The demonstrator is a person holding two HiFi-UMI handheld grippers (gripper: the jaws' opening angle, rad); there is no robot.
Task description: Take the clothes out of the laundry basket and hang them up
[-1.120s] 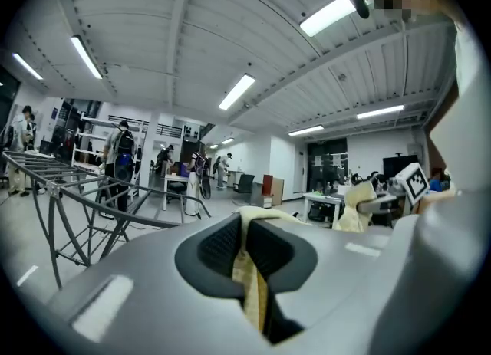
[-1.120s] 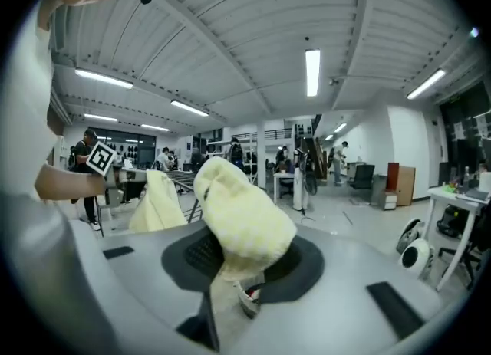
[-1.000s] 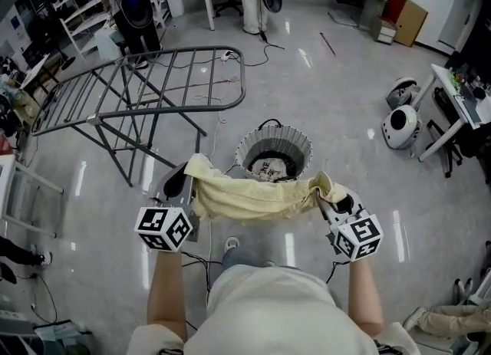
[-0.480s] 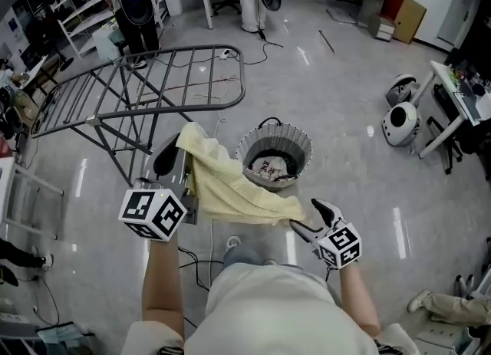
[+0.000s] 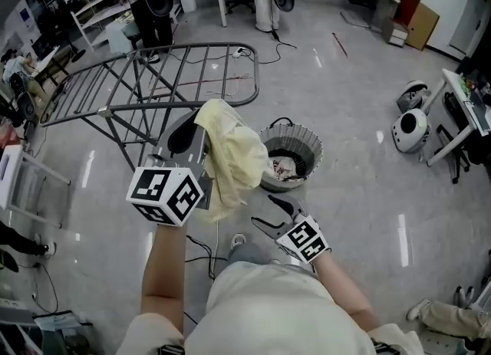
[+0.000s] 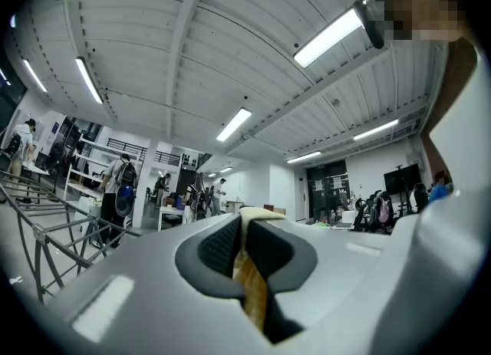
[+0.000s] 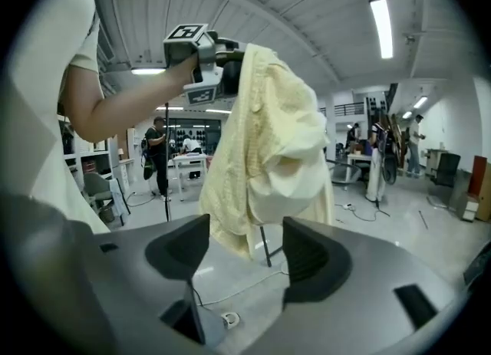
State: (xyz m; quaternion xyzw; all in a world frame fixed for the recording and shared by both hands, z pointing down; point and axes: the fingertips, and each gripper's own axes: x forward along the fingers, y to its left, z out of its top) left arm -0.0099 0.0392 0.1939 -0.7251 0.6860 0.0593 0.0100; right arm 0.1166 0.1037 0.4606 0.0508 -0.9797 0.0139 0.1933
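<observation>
Two grippers work over a grey floor, and the head view is read here as a clock face centred on the laundry basket. At ten o'clock stands a grey metal drying rack, its bars bare. Between the rack and the basket, at about nine o'clock, the left gripper is raised, its marker cube nearest the camera. Its claw is clamped tight on a pale yellow cloth. In the left gripper view the jaws pinch a thin fold of that cloth, with no gap on either side. The cloth hangs down from this single grip in loose folds. In the head view its edge overlaps the basket's nine-o'clock rim, though it hangs clear of the floor.

At seven o'clock, low and close to the person's body, sits the right gripper. Its jaws have just been easing inward a little, yet they stand wide apart with nothing pressed between them. In the right gripper view the claw points up at the dangling cloth, which hangs beyond the pads — not touching them.

The round basket itself holds more clothes at its bottom. At three o'clock, well apart, lie two white domed machines.
</observation>
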